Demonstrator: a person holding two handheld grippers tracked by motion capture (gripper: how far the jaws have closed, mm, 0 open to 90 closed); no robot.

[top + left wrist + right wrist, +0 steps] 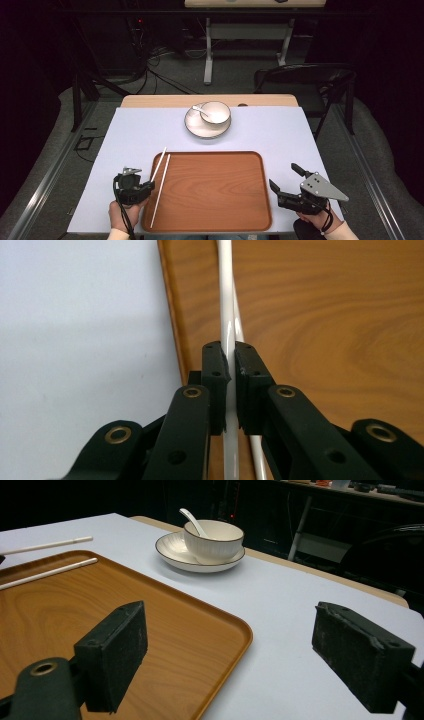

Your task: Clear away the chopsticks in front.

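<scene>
Left gripper (229,365) clamped on one white chopstick (226,315) at tray's (215,200) left edge — thin, glossy; may slip or drag its twin (239,322).

Chopsticks (159,180) along tray (215,200) left edge; bowl (215,112) on plate (196,128) behind tray.

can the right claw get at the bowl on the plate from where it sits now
Probably yes: the right claw is open and holds nothing, and bare table lies between it and the bowl; the spoon leans at the bowl's far side.
</scene>
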